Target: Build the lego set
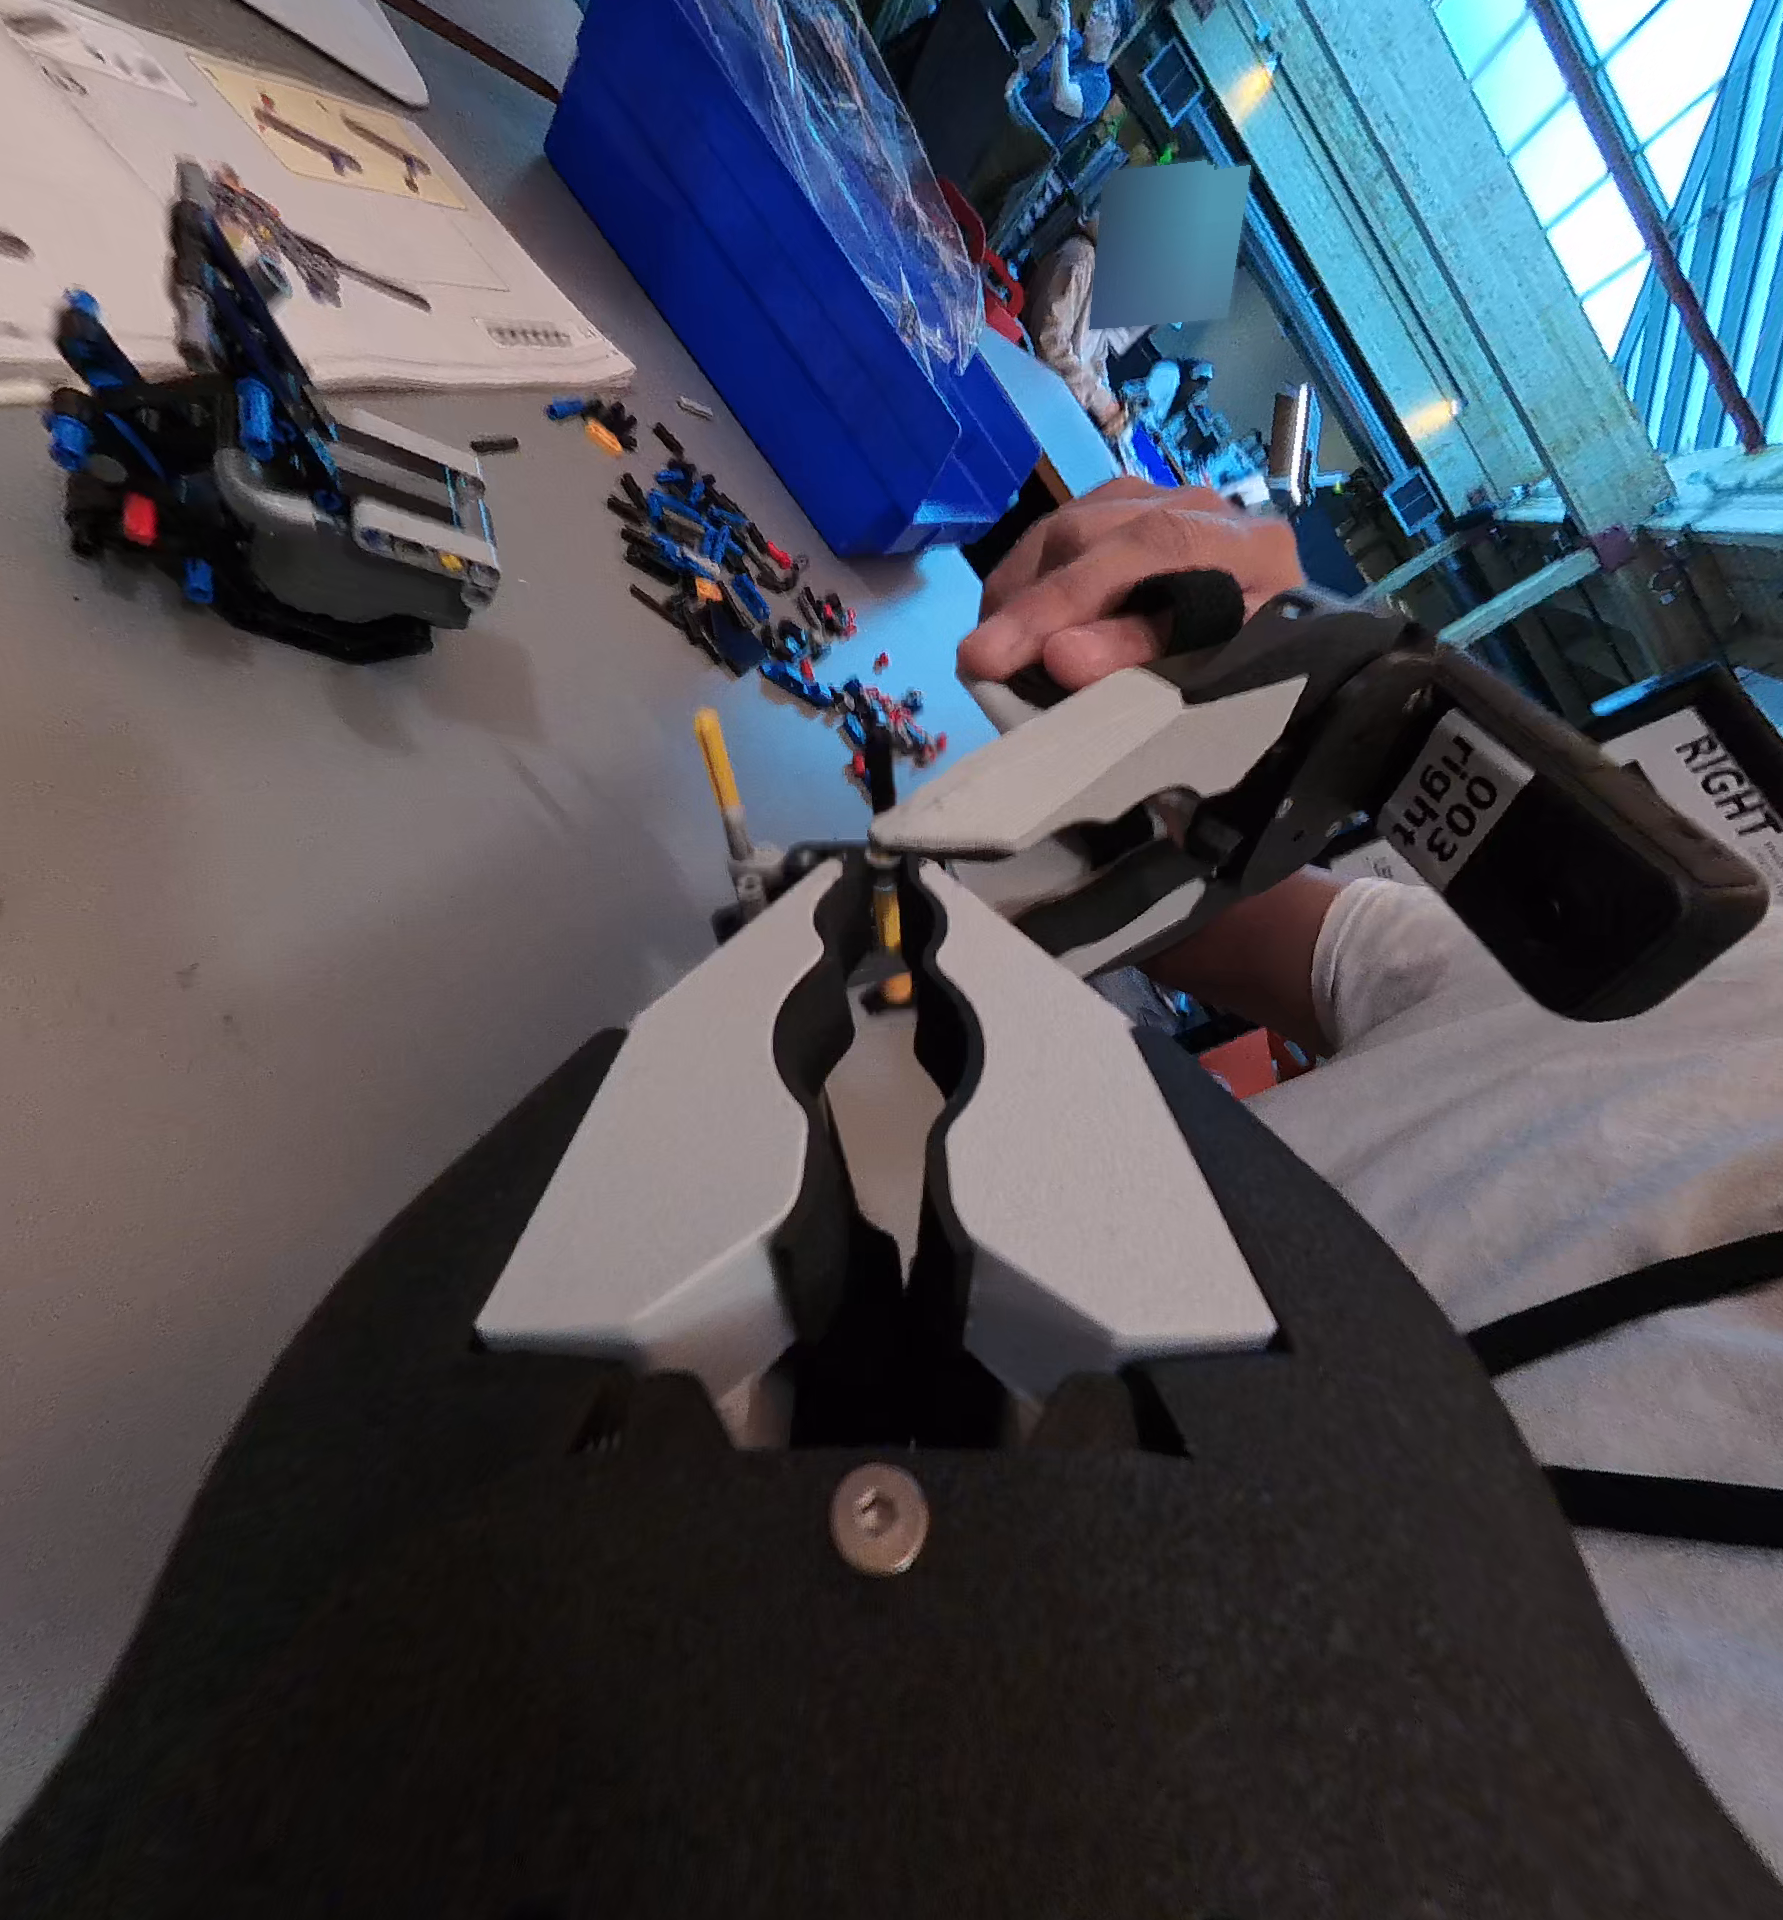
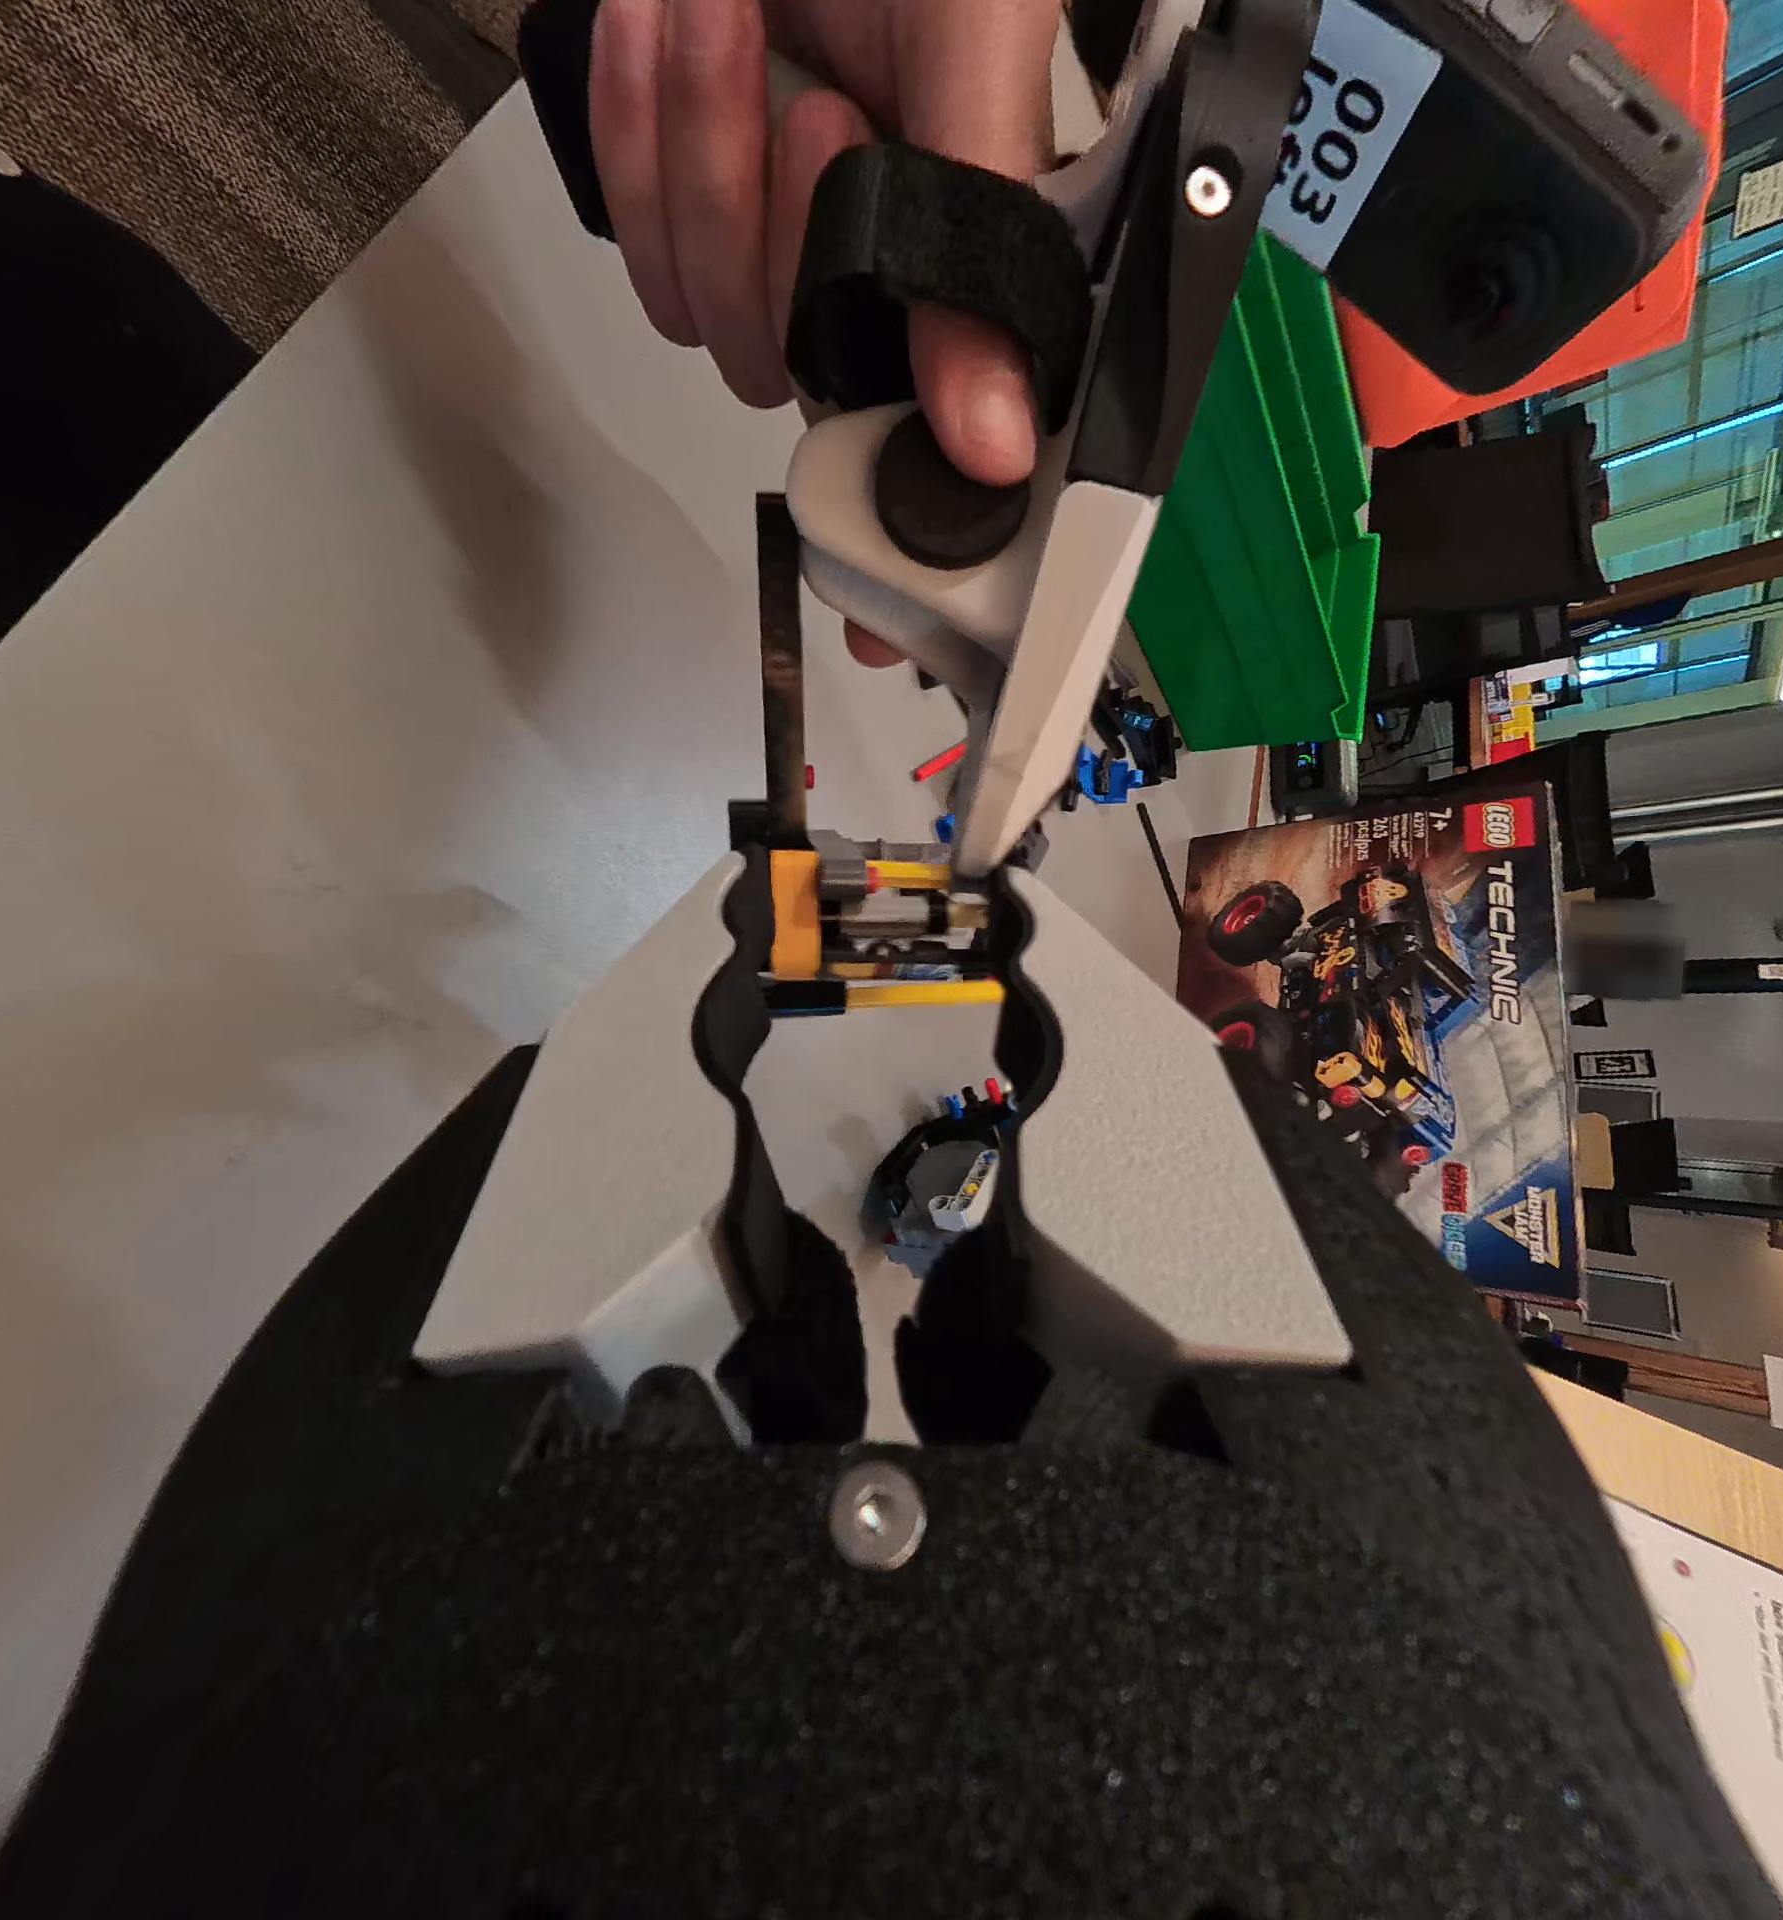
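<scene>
A small sub-assembly [image 2: 845, 925] of yellow axles, grey connectors, an orange block and a long black beam [image 2: 781, 644] is held above the table. My right gripper [image 2: 871, 914] is shut on it across its width. My left gripper [image 1: 871, 883] is nearly closed, pinching the yellow end [image 1: 885, 914] of the same sub-assembly. In the right wrist view the left gripper [image 2: 980, 842] comes down from above onto its right end. In the left wrist view the right gripper [image 1: 892, 836] enters from the right. A yellow axle [image 1: 712, 769] sticks out to the upper left.
A partly built black, grey and blue model [image 1: 274, 488] stands on the grey table, also in the right wrist view [image 2: 939, 1184]. Loose pieces [image 1: 721, 561] lie beside a blue bin [image 1: 783, 260]. An instruction booklet [image 1: 347, 208] lies behind. A green bin [image 2: 1261, 520] and the set's box [image 2: 1386, 1039] stand nearby. The grippers are tip to tip, or close to it.
</scene>
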Available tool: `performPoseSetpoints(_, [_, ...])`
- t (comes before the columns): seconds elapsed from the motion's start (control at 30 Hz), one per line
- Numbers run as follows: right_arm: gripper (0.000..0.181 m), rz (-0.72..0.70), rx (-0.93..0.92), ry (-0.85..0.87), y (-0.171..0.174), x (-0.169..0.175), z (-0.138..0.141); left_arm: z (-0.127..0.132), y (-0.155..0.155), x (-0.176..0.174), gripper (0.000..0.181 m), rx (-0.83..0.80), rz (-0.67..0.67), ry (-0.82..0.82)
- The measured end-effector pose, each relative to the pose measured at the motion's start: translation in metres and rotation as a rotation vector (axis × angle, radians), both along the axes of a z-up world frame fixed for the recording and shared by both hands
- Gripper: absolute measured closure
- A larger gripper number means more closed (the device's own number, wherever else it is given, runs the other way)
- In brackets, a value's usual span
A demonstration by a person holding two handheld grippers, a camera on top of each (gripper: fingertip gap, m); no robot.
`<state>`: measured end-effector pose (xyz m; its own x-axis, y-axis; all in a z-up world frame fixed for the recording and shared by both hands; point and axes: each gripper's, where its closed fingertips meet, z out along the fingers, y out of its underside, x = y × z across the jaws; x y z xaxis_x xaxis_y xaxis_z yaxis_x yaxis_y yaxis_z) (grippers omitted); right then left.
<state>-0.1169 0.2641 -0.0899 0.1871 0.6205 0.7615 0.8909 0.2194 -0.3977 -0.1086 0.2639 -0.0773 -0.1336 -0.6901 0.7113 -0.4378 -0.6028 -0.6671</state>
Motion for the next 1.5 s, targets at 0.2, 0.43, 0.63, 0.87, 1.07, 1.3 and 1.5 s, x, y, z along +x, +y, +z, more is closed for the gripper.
performPoseSetpoints(0.2, [0.142, 0.009, -0.026, 0.056, -0.002, -0.002, 0.003, 0.003, -0.002, -0.001, 0.178, -0.007, -0.007, -0.028])
performPoseSetpoints(0.43, [0.142, 0.019, 0.027, 0.143, -0.001, -0.002, 0.012, 0.017, 0.001, -0.003, 0.167, 0.073, -0.025, -0.105])
performPoseSetpoints(0.63, [0.142, 0.039, -0.048, 0.336, -0.002, 0.003, 0.015, 0.021, 0.001, -0.015, 0.152, 0.640, -0.055, -0.208])
performPoseSetpoints(0.87, [0.142, 0.077, -0.095, 0.438, -0.003, 0.005, 0.019, 0.011, -0.014, -0.012, 0.131, 1.100, -0.112, -0.210])
performPoseSetpoints(1.07, [0.142, 0.038, -0.059, 0.309, 0.000, 0.003, 0.007, -0.010, -0.006, -0.001, 0.131, 1.312, -0.140, -0.079])
performPoseSetpoints(1.3, [0.142, -0.035, -0.045, 0.196, 0.006, 0.005, -0.003, -0.026, 0.006, 0.006, 0.131, 1.551, -0.107, 0.069])
performPoseSetpoints(1.5, [0.142, -0.076, -0.015, 0.100, 0.009, 0.010, -0.011, -0.035, 0.011, 0.011, 0.136, 1.640, -0.075, 0.116])
